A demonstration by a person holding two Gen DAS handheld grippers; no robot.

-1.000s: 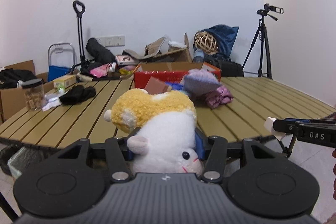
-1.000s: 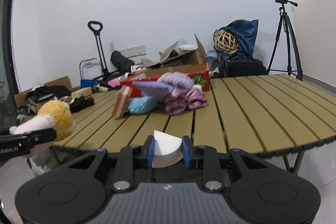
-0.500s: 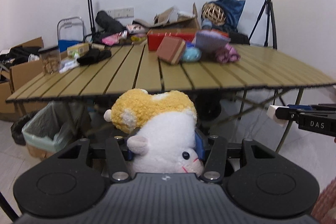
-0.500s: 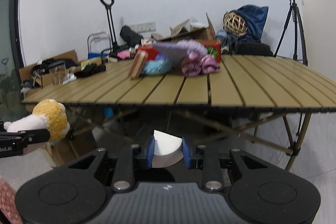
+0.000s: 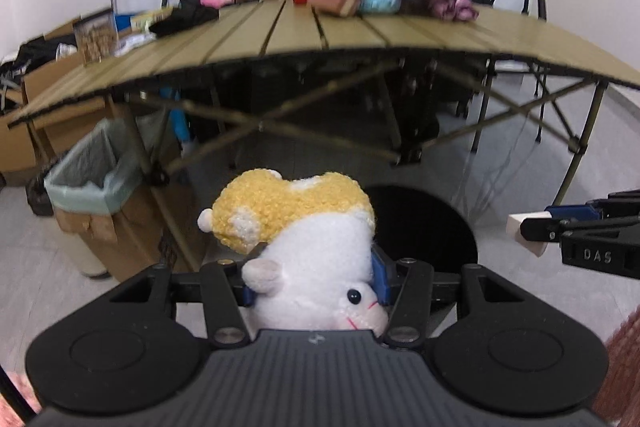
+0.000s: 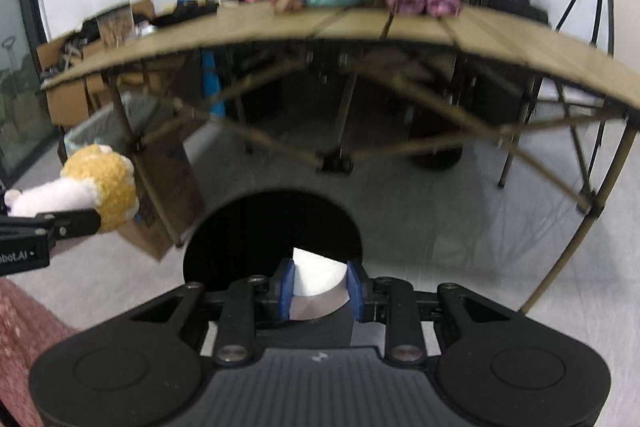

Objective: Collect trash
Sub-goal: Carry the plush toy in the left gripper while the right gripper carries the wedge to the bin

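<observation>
Item: plush hamster (image 5: 296,247), soft, light and squashy, riding pinched at mid-body in the left gripper (image 5: 314,281) jaws, while the right gripper (image 6: 320,287) jaws are clamping a stiff white wedge (image 6: 316,277), both hanging over the black bin (image 6: 272,231).

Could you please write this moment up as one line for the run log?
left tongs: shut on plush toy | right tongs: shut on white wedge | black round bin: below both
</observation>
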